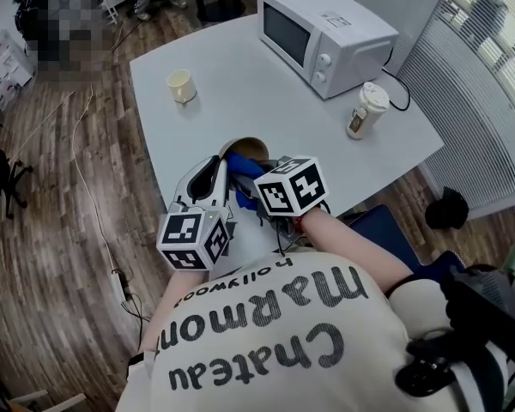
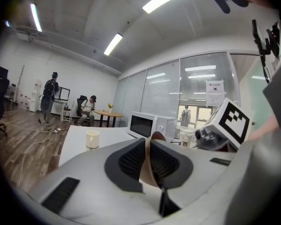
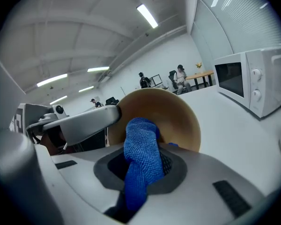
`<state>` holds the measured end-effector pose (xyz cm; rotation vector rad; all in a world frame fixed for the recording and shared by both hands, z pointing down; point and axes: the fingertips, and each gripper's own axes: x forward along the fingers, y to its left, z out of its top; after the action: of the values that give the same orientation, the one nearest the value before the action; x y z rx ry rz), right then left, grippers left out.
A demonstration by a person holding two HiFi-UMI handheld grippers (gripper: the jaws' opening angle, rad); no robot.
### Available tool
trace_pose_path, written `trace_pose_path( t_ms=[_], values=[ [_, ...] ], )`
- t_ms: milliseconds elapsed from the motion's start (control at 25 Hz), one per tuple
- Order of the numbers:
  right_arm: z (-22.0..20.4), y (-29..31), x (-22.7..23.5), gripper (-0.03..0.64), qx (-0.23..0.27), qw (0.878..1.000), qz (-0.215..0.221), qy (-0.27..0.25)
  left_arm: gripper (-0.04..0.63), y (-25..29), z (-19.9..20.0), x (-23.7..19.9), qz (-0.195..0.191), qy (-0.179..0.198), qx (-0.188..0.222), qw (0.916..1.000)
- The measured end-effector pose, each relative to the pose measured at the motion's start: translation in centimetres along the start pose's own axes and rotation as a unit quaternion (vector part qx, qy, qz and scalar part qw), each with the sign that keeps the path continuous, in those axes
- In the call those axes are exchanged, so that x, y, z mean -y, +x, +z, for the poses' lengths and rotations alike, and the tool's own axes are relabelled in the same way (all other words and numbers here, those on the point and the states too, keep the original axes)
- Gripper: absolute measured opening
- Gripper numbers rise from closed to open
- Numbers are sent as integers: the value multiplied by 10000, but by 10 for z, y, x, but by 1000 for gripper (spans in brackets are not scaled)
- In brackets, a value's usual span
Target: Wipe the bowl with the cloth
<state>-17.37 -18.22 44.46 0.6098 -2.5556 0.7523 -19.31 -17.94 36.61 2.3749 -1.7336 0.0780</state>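
A tan bowl (image 1: 250, 148) is held up on its side over the near edge of the white table (image 1: 240, 84), its hollow facing my right gripper. My left gripper (image 2: 148, 162) is shut on the bowl's rim (image 2: 146, 170), which runs thin between its ribbed pads. In the right gripper view the bowl (image 3: 173, 114) fills the middle, and my right gripper (image 3: 143, 165) is shut on a blue cloth (image 3: 140, 158) whose bunched end lies against the bowl's inside. In the head view the blue cloth (image 1: 245, 168) shows between the two grippers.
A white microwave (image 1: 322, 33) stands at the table's far right, with a lidded paper cup (image 1: 366, 110) in front of it. A cream mug (image 1: 181, 85) sits at the far left. People sit at a desk in the background, and cables lie on the wooden floor.
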Motion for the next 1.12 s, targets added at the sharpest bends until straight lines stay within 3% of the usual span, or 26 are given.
trace_pose_path(
  t_ms=[240,480,600,920,1120],
  values=[
    [-2,-5,8,48,-127,9981,-311,-521,31,-3,-5,-4,-14,-139,-175,9997],
    [2,-14,24,48,-185,9881,-898,-1231,31,-2,-12,-7,-169,-311,-442,9984],
    [8,-18,31,48,-135,9849,-1070,-1352,31,-1,-14,-7,-240,-351,-493,9979],
    [12,-26,41,48,29,9925,-1017,-675,31,0,-21,-2,-319,-318,-685,9966],
    [20,-19,8,48,277,9993,-133,233,26,-1,-18,-2,-189,-384,-499,9978]
  ],
)
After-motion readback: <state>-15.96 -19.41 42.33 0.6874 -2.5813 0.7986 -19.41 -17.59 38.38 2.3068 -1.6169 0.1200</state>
